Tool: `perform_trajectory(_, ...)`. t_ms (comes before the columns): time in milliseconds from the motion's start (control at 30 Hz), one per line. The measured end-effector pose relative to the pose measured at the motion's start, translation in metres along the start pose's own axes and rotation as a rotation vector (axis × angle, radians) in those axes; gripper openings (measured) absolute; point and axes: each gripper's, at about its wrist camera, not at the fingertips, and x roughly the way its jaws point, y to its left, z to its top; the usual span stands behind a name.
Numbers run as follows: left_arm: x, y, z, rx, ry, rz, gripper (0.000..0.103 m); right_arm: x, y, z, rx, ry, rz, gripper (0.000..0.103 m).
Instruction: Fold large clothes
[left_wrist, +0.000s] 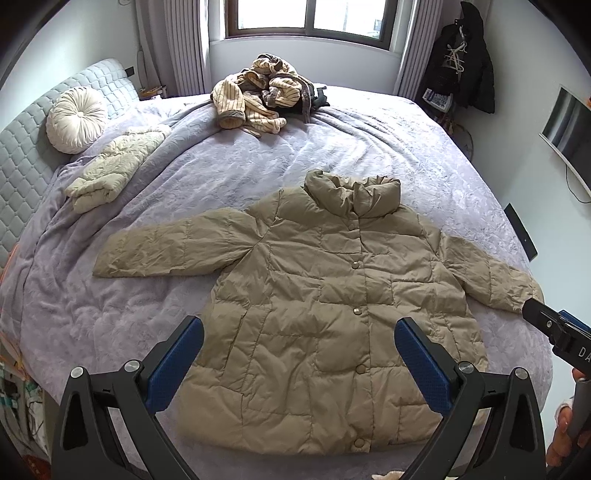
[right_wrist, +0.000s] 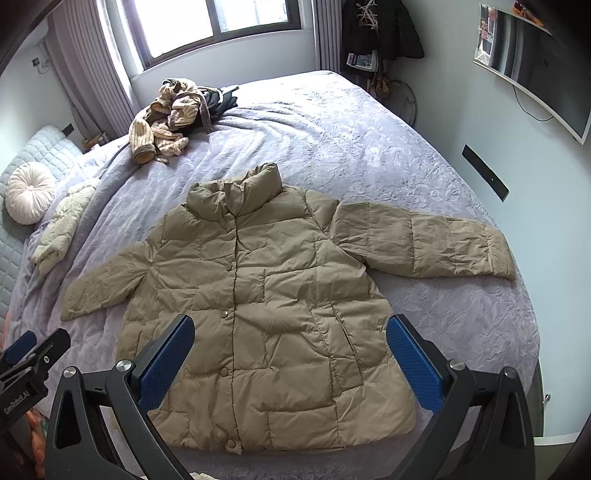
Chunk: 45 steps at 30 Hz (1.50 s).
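Two tools, left (left_wrist: 299, 339) and right (right_wrist: 290, 338), wide open above the spread jacket (left_wrist: 325, 295).

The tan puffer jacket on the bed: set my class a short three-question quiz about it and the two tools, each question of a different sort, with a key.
1. True or false: the tan puffer jacket lies front up on the bed, both sleeves spread out to the sides.
2. Multiple choice: the left tool and right tool are (A) both open and holding nothing, (B) both shut on a sleeve, (C) one open, one shut on the hem.
3. Short answer: what lies at the far side of the bed, near the window?

Key
1. True; the snap buttons face up.
2. A
3. A crumpled pile of striped clothing with something dark beside it.
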Motion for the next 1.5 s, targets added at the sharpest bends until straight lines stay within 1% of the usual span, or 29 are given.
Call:
perform_trajectory(900, 0.006, 0.010, -0.004, -0.007, 0.010, 0.011, 0.103, 0.003, 0.005, -0.004, -0.005, 0.010, 0.001, 0.103)
perform_trajectory(1500, 0.006, 0.009, -0.003, -0.008, 0.012, 0.010, 0.103, 0.004, 0.005, -0.003, -0.005, 0.015, 0.001, 0.103)
